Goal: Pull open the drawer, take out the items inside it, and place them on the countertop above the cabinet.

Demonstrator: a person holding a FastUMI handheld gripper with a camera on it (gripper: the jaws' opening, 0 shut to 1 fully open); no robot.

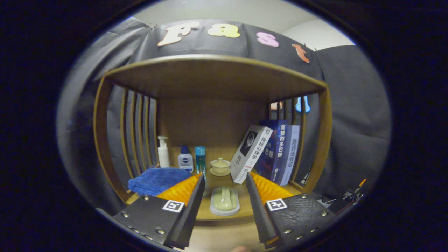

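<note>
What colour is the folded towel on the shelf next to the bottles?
The towel is blue, seen best in the gripper view, just beyond the open claw.

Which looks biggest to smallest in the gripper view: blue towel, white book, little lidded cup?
1. White book and blue towel: too alike to rank.
2. Lidded cup, clearly smallest.
Open gripper in front.

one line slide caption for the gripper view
Open gripper hovers before a wooden shelf, a pale oblong lidded dish lying between its fingers.
</note>
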